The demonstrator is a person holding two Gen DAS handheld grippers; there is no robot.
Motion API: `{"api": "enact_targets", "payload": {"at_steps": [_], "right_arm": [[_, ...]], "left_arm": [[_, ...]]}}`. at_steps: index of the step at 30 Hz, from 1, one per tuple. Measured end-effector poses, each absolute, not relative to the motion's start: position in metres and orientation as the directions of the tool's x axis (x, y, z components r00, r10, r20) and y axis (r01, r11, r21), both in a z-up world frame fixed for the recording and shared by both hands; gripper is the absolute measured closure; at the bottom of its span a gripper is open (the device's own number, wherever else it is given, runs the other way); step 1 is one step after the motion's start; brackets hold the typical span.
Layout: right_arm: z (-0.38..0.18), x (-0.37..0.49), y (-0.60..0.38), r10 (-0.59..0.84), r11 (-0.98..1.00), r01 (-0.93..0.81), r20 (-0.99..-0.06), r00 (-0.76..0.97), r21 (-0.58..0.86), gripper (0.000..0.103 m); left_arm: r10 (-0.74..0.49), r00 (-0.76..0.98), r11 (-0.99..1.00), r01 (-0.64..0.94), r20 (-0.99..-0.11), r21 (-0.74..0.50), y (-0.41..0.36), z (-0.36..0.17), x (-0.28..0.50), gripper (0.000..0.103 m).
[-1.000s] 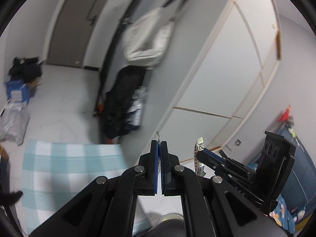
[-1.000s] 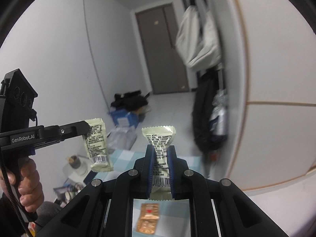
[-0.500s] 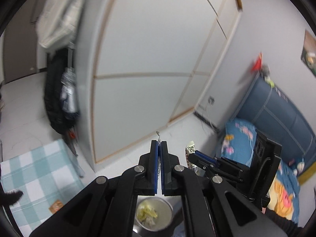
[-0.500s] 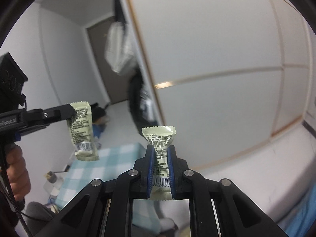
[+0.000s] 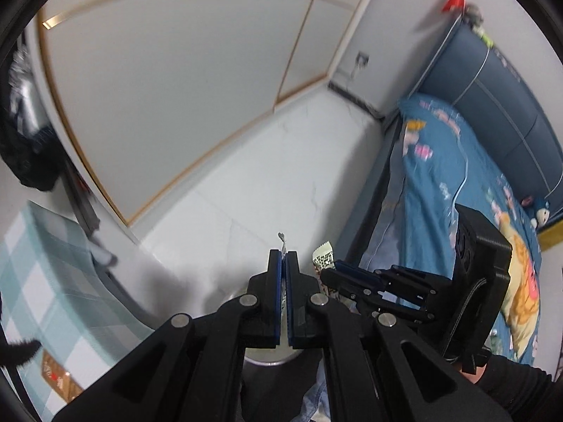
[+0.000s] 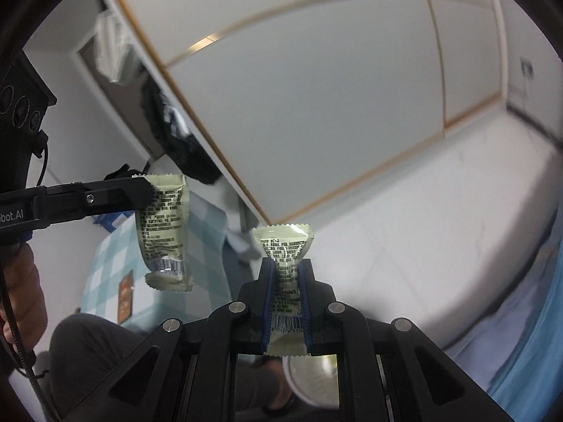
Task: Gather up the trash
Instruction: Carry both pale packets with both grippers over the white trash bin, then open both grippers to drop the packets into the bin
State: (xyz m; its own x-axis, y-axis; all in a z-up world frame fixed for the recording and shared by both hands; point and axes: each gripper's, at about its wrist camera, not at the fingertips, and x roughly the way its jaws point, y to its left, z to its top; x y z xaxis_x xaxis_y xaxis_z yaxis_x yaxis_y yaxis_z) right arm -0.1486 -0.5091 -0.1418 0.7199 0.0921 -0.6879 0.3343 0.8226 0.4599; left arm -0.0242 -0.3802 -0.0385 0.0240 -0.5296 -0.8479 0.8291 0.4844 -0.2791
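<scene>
My left gripper point(image 5: 283, 258) is shut on a pale green snack wrapper, seen edge-on as a thin sliver point(image 5: 282, 242); in the right wrist view that wrapper point(image 6: 163, 232) hangs from the left gripper point(image 6: 149, 190). My right gripper point(image 6: 285, 274) is shut on a second pale green wrapper point(image 6: 284, 256); it also shows in the left wrist view point(image 5: 323, 258) held by the right gripper point(image 5: 334, 270). Both are held in the air above a round metal bin point(image 5: 267, 355), mostly hidden below the fingers, also in the right wrist view point(image 6: 309, 383).
A table with a blue-white check cloth point(image 5: 38, 281) is at the left, with an orange wrapper point(image 5: 56, 379) on it. A bed with a blue cover point(image 5: 457, 193) is at the right. White floor point(image 5: 267, 176) and a white wardrobe point(image 5: 176, 70) lie ahead.
Both grippers have swung right and tilted down, away from the door and hanging bags towards the wardrobe, floor and bed. The bin has slid under the fingers. Both still hold their wrappers.
</scene>
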Motion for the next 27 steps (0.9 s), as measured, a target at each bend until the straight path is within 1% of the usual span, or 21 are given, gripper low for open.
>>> {"api": "enact_targets", "payload": {"at_steps": [1, 5, 10, 11, 13, 15, 16, 17, 21, 24, 27], "right_arm": [[-0.152, -0.148, -0.512, 0.099, 0.81, 0.35, -0.698, 0.71, 0.471, 0.09], [-0.192, -0.151, -0.515, 0.146, 0.756, 0.389, -0.715, 0.684, 0.527, 0.09], [-0.234, -0.159, -0.517, 0.176, 0.697, 0.46, -0.753, 0.634, 0.55, 0.09], [-0.239, -0.16, -0.517, 0.181, 0.689, 0.468, -0.757, 0.628, 0.554, 0.09], [-0.25, -0.164, -0.516, 0.191, 0.673, 0.49, -0.769, 0.61, 0.555, 0.09], [-0.259, -0.166, -0.516, 0.199, 0.656, 0.508, -0.777, 0.597, 0.558, 0.091], [-0.262, -0.168, -0.515, 0.206, 0.649, 0.513, -0.779, 0.592, 0.562, 0.101], [-0.266, -0.169, -0.515, 0.21, 0.647, 0.52, -0.786, 0.581, 0.558, 0.103], [-0.279, -0.169, -0.511, 0.228, 0.65, 0.525, -0.8, 0.555, 0.55, 0.103], [-0.282, -0.167, -0.507, 0.235, 0.661, 0.517, -0.805, 0.545, 0.543, 0.103], [-0.279, -0.171, -0.51, 0.207, 0.659, 0.528, -0.804, 0.557, 0.536, 0.099]], "left_arm": [[-0.519, -0.002, 0.476, 0.83, -0.855, -0.291, -0.384, -0.045, -0.027, 0.103], [-0.413, -0.1, 0.454, 0.839, -0.905, -0.3, -0.4, -0.083, -0.032, 0.103], [-0.295, -0.16, 0.432, 0.857, -0.942, -0.281, -0.419, -0.116, -0.038, 0.103], [-0.271, -0.165, 0.425, 0.863, -0.948, -0.272, -0.42, -0.122, -0.041, 0.103], [-0.23, -0.123, 0.397, 0.894, -0.965, -0.209, -0.423, -0.134, -0.05, 0.103], [-0.18, -0.163, 0.371, 0.902, -0.97, -0.22, -0.426, -0.149, -0.054, 0.103], [-0.162, -0.176, 0.372, 0.901, -0.971, -0.226, -0.425, -0.155, -0.057, 0.103], [-0.143, -0.198, 0.366, 0.9, -0.97, -0.238, -0.426, -0.162, -0.057, 0.103], [-0.064, -0.247, 0.366, 0.895, -0.967, -0.254, -0.424, -0.183, -0.064, 0.103], [-0.043, -0.281, 0.383, 0.882, -0.959, -0.275, -0.426, -0.191, -0.062, 0.103], [-0.025, -0.317, 0.419, 0.858, -0.948, -0.298, -0.429, -0.194, -0.053, 0.103]]}}
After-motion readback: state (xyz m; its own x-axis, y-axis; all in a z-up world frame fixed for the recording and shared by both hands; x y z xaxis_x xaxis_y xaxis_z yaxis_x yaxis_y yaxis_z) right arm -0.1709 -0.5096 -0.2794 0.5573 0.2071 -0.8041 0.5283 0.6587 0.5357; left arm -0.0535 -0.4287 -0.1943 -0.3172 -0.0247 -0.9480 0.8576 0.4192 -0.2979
